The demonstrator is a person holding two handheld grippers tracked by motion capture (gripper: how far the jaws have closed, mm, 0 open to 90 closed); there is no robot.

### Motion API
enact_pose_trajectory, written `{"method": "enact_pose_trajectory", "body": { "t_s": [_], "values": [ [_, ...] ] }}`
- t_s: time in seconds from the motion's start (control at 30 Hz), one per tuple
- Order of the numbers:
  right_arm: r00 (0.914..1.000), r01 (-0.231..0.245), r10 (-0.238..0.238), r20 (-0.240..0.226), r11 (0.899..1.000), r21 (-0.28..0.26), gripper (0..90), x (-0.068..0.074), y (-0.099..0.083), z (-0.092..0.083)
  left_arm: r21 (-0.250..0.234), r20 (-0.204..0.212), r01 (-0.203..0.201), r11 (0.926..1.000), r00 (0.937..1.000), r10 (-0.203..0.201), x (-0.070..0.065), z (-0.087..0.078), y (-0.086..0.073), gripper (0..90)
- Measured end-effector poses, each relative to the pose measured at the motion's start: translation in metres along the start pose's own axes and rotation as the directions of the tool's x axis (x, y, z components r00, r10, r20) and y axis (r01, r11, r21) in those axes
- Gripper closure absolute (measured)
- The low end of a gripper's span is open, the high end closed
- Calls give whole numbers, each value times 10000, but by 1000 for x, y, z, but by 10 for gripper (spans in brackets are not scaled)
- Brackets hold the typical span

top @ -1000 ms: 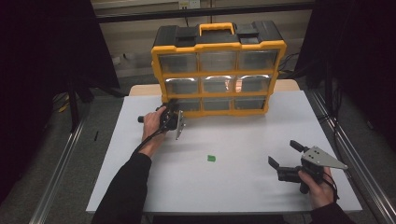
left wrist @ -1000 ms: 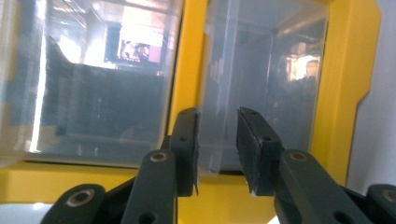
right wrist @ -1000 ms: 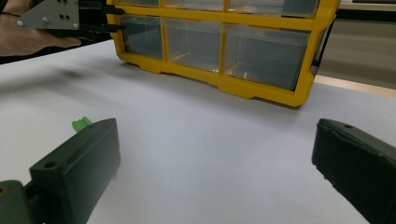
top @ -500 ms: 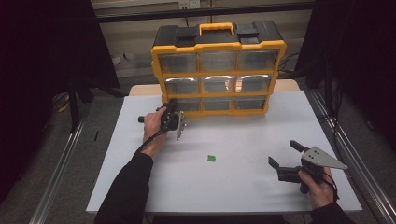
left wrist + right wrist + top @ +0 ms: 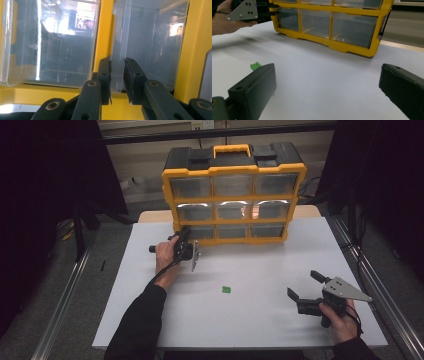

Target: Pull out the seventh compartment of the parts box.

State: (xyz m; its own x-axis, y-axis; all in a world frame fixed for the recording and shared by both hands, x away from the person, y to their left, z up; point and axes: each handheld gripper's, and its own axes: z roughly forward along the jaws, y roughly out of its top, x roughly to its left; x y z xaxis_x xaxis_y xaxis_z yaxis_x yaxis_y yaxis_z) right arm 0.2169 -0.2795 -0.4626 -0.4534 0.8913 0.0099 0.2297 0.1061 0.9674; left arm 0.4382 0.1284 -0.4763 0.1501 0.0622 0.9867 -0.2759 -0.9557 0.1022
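Note:
A yellow and black organizer (image 5: pixel 235 197) with clear drawers stands at the back of the white table (image 5: pixel 260 320). My left gripper (image 5: pixel 186 234) is at its bottom-left drawer (image 5: pixel 200 231). In the left gripper view the jaws (image 5: pixel 117 80) have just been closing and now pinch the clear front lip of that drawer (image 5: pixel 117 60) between the pads. My right gripper (image 5: pixel 304 285) rests near the front right of the table, open and empty (image 5: pixel 327 82). A small green piece (image 5: pixel 226 289) lies on the table between the hands, and in the right gripper view the green piece (image 5: pixel 255 66) sits beside the near jaw.
The organizer has three rows of drawers and a yellow carry handle (image 5: pixel 231 150) on top. Metal rails (image 5: pixel 65 295) run along both sides of the table, and the surroundings are dark. In the right gripper view, the left gripper (image 5: pixel 265 8) is at the far corner of the organizer.

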Motion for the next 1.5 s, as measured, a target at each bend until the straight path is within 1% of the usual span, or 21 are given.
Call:
{"method": "enact_pose_trajectory", "body": {
  "t_s": [0.1, 0.13, 0.2, 0.23, 0.27, 0.3, 0.33, 0.4, 0.5, 0.53, 0.73, 0.8, 0.87, 0.9, 0.93, 1.07, 1.13, 1.17, 1.23, 1.3, 1.5],
  "values": [
    [10000, 9, -9, 24, 10000, 13, 11, 0, 0, 0, 48, 56, -23, 10000, 10000, 23, 0, 0, 1, 771],
    [10000, 16, -16, 25, 10000, 12, 11, 0, 0, 0, 76, 300, -323, 9994, 9990, 320, 3, 0, 1, 774],
    [10000, 26, -26, 23, 10000, 9, 11, 0, 0, 0, -51, 276, -98, 9999, 9996, 99, 1, 1, 1, 776],
    [10000, 44, -44, 7, 10000, 30, 11, 0, 0, 0, 116, 225, -298, 9995, 9993, 295, 3, -1, 2, 776],
    [10000, 32, -32, 9, 10000, 21, 11, 0, 0, 0, -41, 120, -260, 9997, 9996, 260, 1, 0, 2, 778],
    [10000, 46, -46, 12, 10000, 13, 11, 0, 0, 0, 55, 168, -497, 9987, 9986, 496, 3, -1, 2, 780],
    [10000, 18, -18, 25, 10000, 4, 11, 0, 0, 0, 98, 298, -505, 9987, 9983, 501, 4, -2, 2, 780],
    [10000, 13, -13, 17, 10000, 11, 11, 0, 0, 0, -4, 319, -413, 9991, 9986, 413, 4, -1, 1, 780],
    [10000, 9, -9, -5, 10000, -4, 11, 0, 0, 0, -232, 40, 96, 9997, 9999, -95, 2, -3, 1, 781],
    [10000, 2, -2, -7, 10000, -13, 11, 0, 0, 0, -235, 138, -337, 9992, 9993, 340, 5, -4, 2, 781],
    [10000, 5, -5, -6, 10000, -20, 11, 0, 0, 0, -329, 418, -183, 9993, 9989, 197, 4, -5, 3, 780],
    [10000, -5, 5, 1, 10000, -14, 11, 0, 0, 0, -255, 405, -281, 9993, 9988, 291, 5, -5, 3, 780],
    [10000, -3, 3, -5, 10000, 2, 11, 0, 0, 0, -345, 332, -140, 9993, 9993, 151, 4, -6, 3, 780],
    [10000, 20, -20, -14, 10000, 9, 11, 0, 0, 0, -53, 362, -310, 9995, 9989, 312, 5, -8, 4, 780],
    [10000, 11, -11, -14, 10000, 25, 11, 0, 0, 0, -217, 219, -253, 9994, 9994, 258, 4, -7, 4, 780],
    [10000, -42, 42, 31, 10000, -40, 11, 0, 0, 0, -150, 386, -328, 9993, 9987, 334, 4, -8, 4, 780],
    [10000, -15, 15, 13, 10000, -35, 11, 0, 0, -1, -341, 303, -120, 9993, 9995, 130, 3, -9, 4, 780],
    [10000, -15, 15, 13, 10000, -35, 11, 0, 0, -1, -341, 303, -120, 9993, 9995, 130, 3, -9, 4, 781],
    [10000, -6, 6, 5, 10000, -5, 11, 0, 0, -1, -253, 213, -393, 9989, 9990, 399, 4, -13, 4, 780],
    [10000, -38, 38, 40, 10000, -28, 11, 0, 0, -1, -234, 220, -224, 9995, 9995, 229, 2, -15, 4, 780],
    [10000, 14, -14, 29, 10000, -33, 11, 0, 0, -1, -304, 239, -187, 9994, 9995, 195, 2, -17, 4, 780]
  ]
}}
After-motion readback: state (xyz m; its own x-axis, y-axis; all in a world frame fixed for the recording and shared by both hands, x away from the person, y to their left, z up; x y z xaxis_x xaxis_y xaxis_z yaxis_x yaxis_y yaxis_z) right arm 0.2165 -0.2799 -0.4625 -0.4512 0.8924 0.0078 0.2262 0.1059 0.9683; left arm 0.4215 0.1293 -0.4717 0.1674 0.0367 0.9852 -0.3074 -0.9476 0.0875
